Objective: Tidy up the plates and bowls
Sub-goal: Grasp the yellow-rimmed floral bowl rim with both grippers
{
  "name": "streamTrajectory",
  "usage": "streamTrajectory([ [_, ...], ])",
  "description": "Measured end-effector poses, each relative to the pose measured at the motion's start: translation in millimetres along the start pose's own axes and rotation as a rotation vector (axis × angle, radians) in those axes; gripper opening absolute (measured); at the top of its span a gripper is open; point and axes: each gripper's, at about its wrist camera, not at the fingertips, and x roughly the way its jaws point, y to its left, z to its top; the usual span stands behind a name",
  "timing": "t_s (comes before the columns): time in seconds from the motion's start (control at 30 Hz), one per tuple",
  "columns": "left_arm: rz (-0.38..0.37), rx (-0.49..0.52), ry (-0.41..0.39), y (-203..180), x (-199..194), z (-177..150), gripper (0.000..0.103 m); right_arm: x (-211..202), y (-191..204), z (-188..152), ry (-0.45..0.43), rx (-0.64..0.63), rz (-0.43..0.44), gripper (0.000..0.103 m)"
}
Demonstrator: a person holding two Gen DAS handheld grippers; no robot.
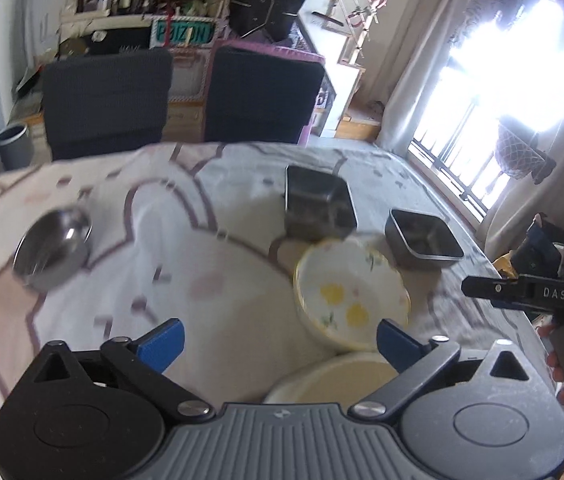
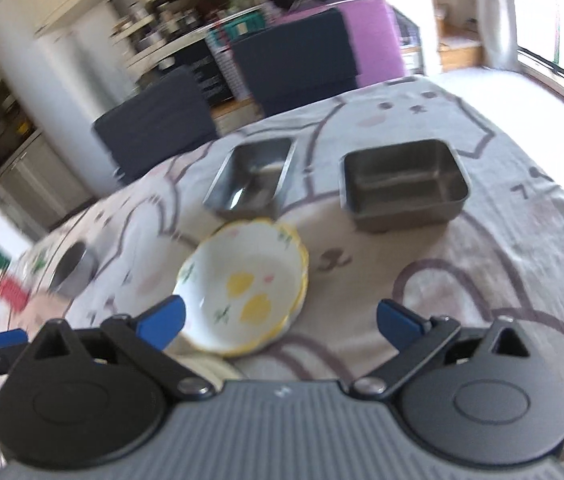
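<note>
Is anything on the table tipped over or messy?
Nothing is spilled or broken. The flowery bowl sits a bit crooked on the dishes under it instead of nesting flat. The two metal tins and the round metal bowl stand upright.

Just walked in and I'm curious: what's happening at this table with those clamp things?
A person holds a two-finger gripper in each hand over a table of dishes. Both the left gripper and the right gripper are open and hold nothing. In front of them sits a flowered bowl; behind it are two metal containers, and a round steel bowl stands apart to the left.
</note>
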Motion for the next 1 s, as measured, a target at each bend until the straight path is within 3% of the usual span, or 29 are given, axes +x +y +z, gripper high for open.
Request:
streamTrajectory([
  [0.03,-0.009,0.012,0.006,-1.4,7.9,7.7,0.089,2.0,-1.6,4.3,-0.005,0.012,-0.009,0.101],
  [0.17,-0.044,0.01,0.047,-4.9,44.0,28.9,0.071,19.8,-10.2,20.7,0.021,0.08,-0.026,0.081],
  [0.23,-0.054,0.002,0.072,-5.8,64.6,34.8,0.061,32.5,-12.4,24.4,0.044,0.104,-0.03,0.078],
  [0.33,-0.064,-0.005,0.116,-7.6,94.0,38.5,0.053,56.3,-16.0,30.2,0.087,0.112,-0.047,0.064],
  [0.5,-0.058,-0.007,0.196,-6.8,136.4,36.1,0.041,88.7,-20.4,25.6,0.151,0.14,-0.075,0.031],
  [0.6,-0.052,-0.02,0.225,-5.2,154.1,35.7,0.027,106.1,-15.8,20.9,0.185,0.117,-0.073,0.017],
  [0.67,-0.051,-0.032,0.238,-2.4,163.7,34.5,0.023,114.8,-12.3,21.1,0.201,0.104,-0.064,0.01],
  [0.9,-0.078,-0.082,0.263,4.1,182.5,25.5,0.02,132.3,-6.7,19.0,0.237,0.067,-0.087,0.01],
  [0.97,-0.099,-0.089,0.252,2.9,182.9,24.3,0.009,134.2,-7.2,17.9,0.241,0.063,-0.088,0.01],
  [1.0,-0.084,-0.069,0.243,-1.2,181.9,24.4,0.008,136.3,-5.7,17.6,0.242,0.049,-0.093,0.01],
])
